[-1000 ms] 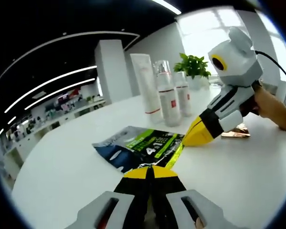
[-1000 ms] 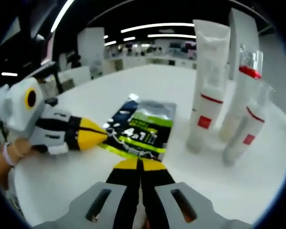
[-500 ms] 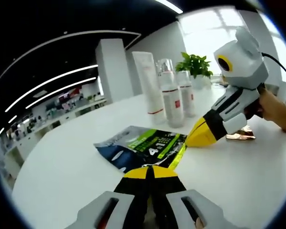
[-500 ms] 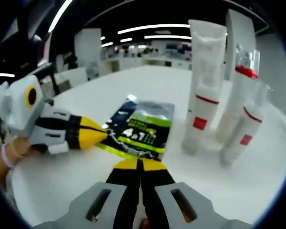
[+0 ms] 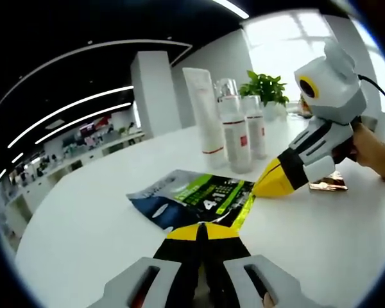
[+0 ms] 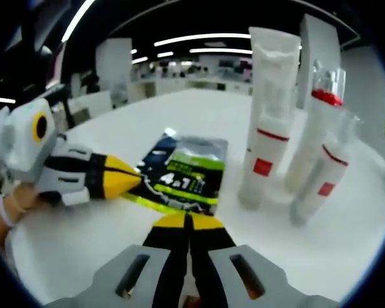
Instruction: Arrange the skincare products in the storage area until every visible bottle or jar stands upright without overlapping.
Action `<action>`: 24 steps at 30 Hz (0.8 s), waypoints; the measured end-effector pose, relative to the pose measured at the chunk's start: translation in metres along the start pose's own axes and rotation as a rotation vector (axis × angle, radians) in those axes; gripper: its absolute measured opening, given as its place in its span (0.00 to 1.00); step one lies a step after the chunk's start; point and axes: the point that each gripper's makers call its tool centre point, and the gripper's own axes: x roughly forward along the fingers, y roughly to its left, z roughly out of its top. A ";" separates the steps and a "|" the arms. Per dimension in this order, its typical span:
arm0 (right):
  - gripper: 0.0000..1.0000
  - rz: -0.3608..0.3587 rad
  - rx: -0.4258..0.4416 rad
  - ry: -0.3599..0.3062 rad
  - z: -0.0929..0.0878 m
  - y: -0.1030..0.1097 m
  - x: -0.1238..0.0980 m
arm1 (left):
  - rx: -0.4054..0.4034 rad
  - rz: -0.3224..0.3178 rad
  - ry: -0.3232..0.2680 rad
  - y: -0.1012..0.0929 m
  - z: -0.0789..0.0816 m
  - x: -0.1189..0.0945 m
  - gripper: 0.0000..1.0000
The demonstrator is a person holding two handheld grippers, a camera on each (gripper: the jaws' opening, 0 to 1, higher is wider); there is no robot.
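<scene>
From our left gripper view, a flat sachet point(image 5: 196, 202) lies on the table point(image 5: 83, 218); a tube point(image 5: 204, 115) and two bottles point(image 5: 234, 131) stand at one o'clock behind it.

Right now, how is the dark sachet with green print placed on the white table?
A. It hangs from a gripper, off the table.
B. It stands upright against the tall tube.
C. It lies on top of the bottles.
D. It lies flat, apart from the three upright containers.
D: the sachet lies flat on the table, with bare table between it and the tube and the two bottles standing upright.
</scene>
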 end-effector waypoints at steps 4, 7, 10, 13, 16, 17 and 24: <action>0.00 -0.011 -0.003 0.001 0.000 -0.001 0.000 | 0.002 0.000 0.000 0.000 0.001 0.000 0.01; 0.00 -0.020 -0.013 -0.002 0.000 -0.001 0.001 | 0.002 0.001 0.000 0.003 0.002 0.003 0.01; 0.00 -0.024 -0.013 -0.006 0.001 -0.002 0.001 | 0.002 0.005 0.000 0.004 0.003 0.005 0.01; 0.00 -0.025 -0.009 -0.009 0.001 -0.002 0.001 | 0.005 0.011 -0.002 0.007 0.005 0.009 0.01; 0.00 -0.021 -0.008 -0.011 0.001 0.000 0.001 | 0.005 0.015 -0.002 0.007 0.006 0.010 0.01; 0.00 -0.022 -0.009 -0.011 0.001 0.001 0.002 | 0.008 0.015 -0.002 0.007 0.006 0.011 0.01; 0.00 -0.027 -0.024 -0.017 0.003 0.002 0.004 | 0.007 0.009 -0.004 0.004 0.010 0.014 0.01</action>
